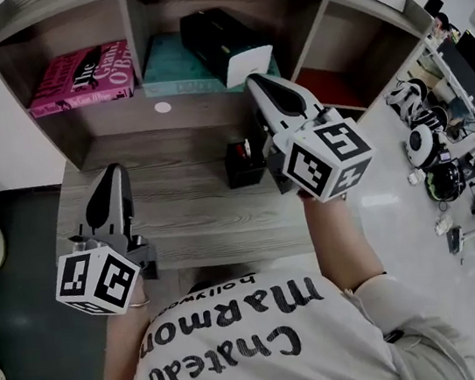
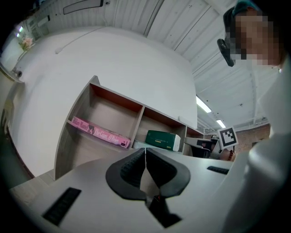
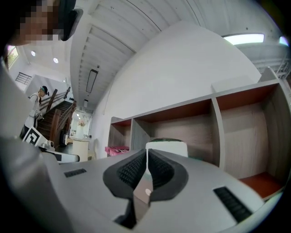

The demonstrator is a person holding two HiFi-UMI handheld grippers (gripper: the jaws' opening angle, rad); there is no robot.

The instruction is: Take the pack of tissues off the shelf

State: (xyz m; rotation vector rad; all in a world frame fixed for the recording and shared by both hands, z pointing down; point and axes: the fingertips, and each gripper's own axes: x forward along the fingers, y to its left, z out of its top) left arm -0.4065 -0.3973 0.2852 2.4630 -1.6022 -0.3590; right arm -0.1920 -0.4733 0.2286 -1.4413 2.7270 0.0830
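R gripper [image 1: 255,80] sits highest, nearest the lens, jaws shut on nothing, aimed at pack [image 1: 220,41] but short of it, prob. lining up the reach. Pack lies in middle bay of shelf [image 1: 137,22], atop teal box [image 1: 168,71]; pink book [image 1: 83,75] in left bay. L gripper [image 1: 115,169] hangs low over desk [image 1: 187,210], jaws shut, empty, prob. spare for now. White wall [image 3: 182,68] behind; cluttered bench [image 1: 464,106] far right.

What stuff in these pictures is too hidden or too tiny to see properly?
Pack of tissues: right gripper view, the right gripper hides all but its white end.
Small black thing: head view, half behind the right gripper; no telling what it is.
Teal box: head view, partly covered by the pack, print too small to read.
Clutter at the right edge: head view, too small.
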